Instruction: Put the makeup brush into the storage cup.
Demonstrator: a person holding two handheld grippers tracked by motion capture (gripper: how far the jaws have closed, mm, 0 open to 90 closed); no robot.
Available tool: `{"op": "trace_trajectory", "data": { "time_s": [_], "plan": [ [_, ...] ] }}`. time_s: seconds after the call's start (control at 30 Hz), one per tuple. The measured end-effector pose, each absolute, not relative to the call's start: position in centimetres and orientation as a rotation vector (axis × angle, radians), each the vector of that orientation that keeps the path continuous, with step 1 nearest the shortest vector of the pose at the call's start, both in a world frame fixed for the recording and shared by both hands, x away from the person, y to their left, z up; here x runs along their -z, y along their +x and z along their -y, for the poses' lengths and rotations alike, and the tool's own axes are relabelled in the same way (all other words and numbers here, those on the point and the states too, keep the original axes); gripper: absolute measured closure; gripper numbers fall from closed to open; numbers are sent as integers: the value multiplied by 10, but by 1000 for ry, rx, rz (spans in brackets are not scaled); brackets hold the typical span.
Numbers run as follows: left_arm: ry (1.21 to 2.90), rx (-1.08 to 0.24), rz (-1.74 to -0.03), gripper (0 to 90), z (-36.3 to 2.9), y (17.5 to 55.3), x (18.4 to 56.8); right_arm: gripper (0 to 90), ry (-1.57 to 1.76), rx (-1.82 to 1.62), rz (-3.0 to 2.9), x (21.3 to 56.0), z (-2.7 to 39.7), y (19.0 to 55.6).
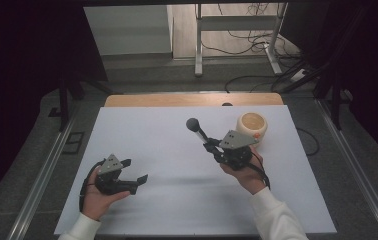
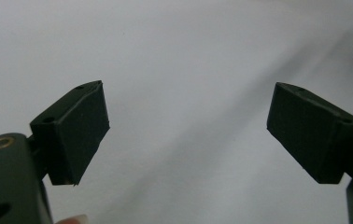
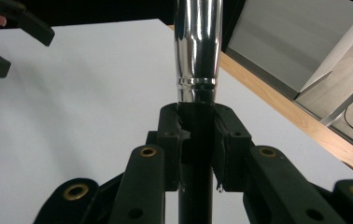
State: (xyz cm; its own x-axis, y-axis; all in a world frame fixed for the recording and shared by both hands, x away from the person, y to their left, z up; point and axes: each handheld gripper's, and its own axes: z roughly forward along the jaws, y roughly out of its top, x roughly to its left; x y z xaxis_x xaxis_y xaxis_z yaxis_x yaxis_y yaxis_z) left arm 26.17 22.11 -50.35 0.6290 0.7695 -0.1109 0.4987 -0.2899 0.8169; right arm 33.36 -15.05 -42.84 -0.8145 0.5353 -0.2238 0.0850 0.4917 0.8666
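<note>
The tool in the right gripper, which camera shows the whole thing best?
The high view: the tool shows from its round dark head down to the right gripper. The right gripper view shows its shiny metal shaft clamped between the jaws, head cut off. The left gripper view faces bare table.

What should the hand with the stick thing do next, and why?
Probably swing the pestle over the bowl and lower its round end in. The right gripper is already clamped on the handle, the round end points up and away from the bowl, and the bowl sits just beside that hand. The left gripper waits open with nothing between its jaws.
</note>
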Motion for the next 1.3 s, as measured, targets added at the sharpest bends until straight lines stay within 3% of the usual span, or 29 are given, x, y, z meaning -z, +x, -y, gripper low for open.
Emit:
{"op": "trace_trajectory", "data": {
  "time_s": [1.3],
  "plan": [
    [1978,-363,-1000,133,-218,262,505,749,727,-1413,-2113,416,182,353]
  ]
}}
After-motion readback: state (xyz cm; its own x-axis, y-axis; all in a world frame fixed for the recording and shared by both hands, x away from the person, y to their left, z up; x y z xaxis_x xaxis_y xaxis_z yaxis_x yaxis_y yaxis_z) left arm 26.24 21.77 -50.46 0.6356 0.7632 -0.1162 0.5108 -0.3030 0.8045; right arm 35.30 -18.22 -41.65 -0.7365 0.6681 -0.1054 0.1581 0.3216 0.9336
